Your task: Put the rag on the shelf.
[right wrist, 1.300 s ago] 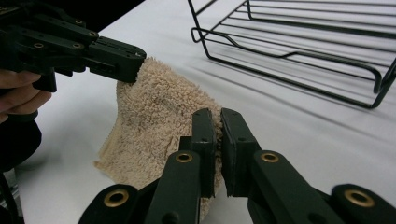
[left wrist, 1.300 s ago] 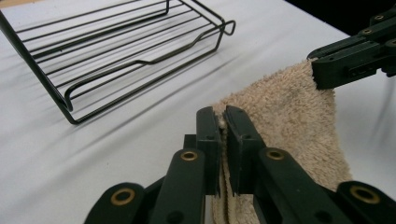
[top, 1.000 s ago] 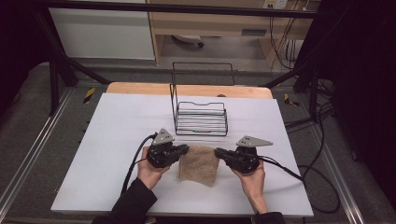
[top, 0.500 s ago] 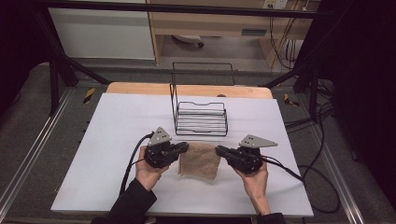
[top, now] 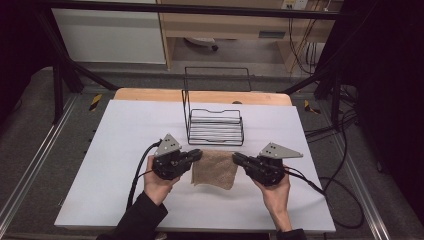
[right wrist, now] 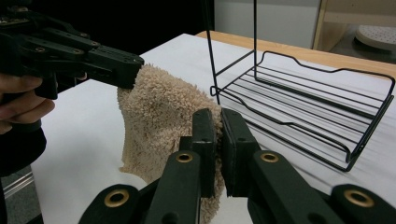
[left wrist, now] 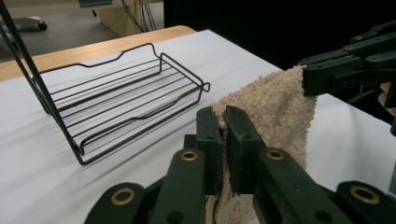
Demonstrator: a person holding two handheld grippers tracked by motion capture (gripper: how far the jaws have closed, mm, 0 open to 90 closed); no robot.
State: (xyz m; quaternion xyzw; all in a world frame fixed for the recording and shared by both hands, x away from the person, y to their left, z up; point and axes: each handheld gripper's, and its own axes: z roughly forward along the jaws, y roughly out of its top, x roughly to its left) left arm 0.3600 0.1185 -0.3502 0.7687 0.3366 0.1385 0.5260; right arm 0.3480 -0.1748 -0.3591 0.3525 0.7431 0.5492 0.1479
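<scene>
High view: we pinch the towel (top: 215, 169) by its top corners, left gripper (top: 196, 155) and right gripper (top: 237, 159) jaws clamped, hanging above the desk (top: 125, 135) near the wire rack (top: 215, 125); thin grip could slip.

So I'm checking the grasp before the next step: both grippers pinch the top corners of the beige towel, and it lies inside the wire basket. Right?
Not quite. The left gripper and right gripper do pinch the towel's top corners, but the towel is not in the basket. It hangs between the grippers in front of the basket, as the high view shows.
</scene>
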